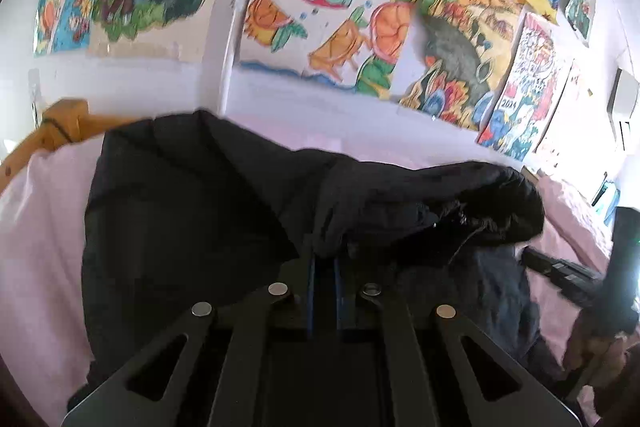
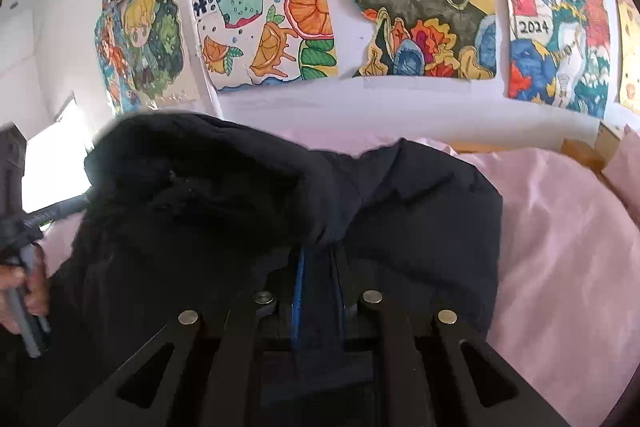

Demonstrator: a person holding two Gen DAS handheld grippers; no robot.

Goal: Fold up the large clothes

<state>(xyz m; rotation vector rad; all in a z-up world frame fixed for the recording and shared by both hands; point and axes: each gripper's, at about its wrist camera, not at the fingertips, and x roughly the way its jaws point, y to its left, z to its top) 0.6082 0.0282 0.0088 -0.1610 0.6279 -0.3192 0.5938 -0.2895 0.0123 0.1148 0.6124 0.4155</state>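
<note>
Left wrist view: left gripper (image 1: 324, 261) closed on a fold of the black coat (image 1: 192, 211), which lies over the pink bedsheet (image 1: 36, 235) below the drawings (image 1: 328, 19) on the wall.

Right wrist view: right gripper (image 2: 320, 259) likewise pinched tight on the coat (image 2: 420, 211), hood bunched to its left.

Likely mid-fold: both ends lifted. Next, carry the held edge across evenly and lay it flat.

Pink bedsheet (image 2: 560, 227), kids' drawings (image 1: 328, 19) on white wall, wooden bedframe (image 1: 52, 131) at left.

Daylit, fisheye-warped edges, slight blur, side glare
</note>
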